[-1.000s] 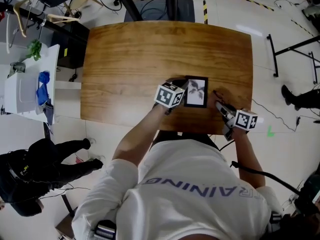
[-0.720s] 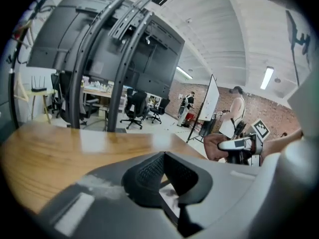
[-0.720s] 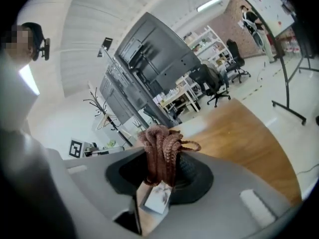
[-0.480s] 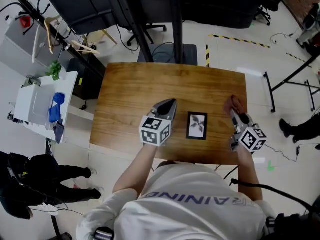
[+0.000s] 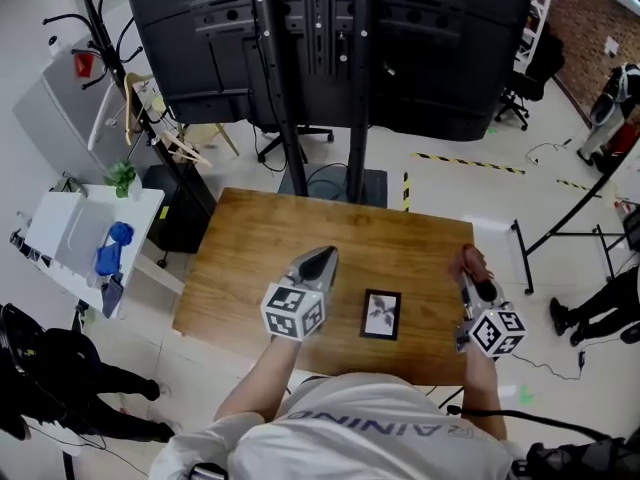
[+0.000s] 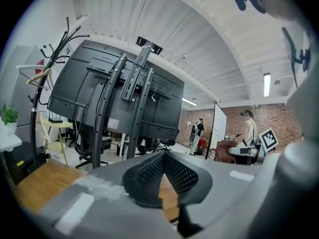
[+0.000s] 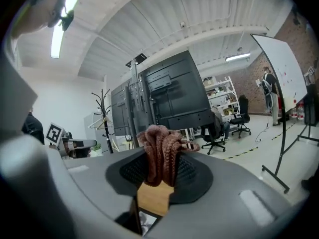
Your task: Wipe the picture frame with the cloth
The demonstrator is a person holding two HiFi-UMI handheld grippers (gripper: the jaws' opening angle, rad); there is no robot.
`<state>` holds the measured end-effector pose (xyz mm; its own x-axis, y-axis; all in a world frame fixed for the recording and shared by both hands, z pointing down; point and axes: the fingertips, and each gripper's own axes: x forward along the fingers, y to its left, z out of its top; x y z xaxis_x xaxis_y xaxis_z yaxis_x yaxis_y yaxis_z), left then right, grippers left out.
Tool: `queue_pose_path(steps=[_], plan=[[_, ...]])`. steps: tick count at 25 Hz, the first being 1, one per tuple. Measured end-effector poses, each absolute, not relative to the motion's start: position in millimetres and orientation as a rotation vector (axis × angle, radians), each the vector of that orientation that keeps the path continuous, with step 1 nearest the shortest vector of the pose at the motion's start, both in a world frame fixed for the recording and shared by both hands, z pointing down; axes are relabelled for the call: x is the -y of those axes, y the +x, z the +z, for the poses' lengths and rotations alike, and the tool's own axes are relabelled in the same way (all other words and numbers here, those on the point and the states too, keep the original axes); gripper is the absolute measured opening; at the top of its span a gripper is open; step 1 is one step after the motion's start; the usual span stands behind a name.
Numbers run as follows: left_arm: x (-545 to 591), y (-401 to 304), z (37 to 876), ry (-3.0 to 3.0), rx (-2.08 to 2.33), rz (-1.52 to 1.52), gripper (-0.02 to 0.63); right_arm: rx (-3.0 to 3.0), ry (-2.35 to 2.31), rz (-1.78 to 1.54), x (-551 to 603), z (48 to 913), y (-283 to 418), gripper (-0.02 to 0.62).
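Right gripper view: the right gripper has its fingers clamped on a bunched brown cloth, with only a small tuft standing past the tips. The left gripper has its fingers pressed together on nothing. Both appear raised clear of the bench. The frame lies flat between them, near the front edge, with nothing holding it. With so little cloth exposed, hard fingertips could scrape the frame's face. Wiping it unpinned might shove it toward that edge unless the left gripper steadies it.
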<state>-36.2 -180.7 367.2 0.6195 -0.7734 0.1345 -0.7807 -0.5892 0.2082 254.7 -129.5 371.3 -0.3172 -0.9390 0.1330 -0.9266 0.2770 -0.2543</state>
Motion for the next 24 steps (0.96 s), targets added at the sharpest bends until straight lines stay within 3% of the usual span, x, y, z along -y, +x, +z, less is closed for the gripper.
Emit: queue_pose_path(steps=[24], plan=[[164,-45,374,2.584,1.255,0.004,0.006,-2.572,-1.817,-0.334,118,364,228,0.112]])
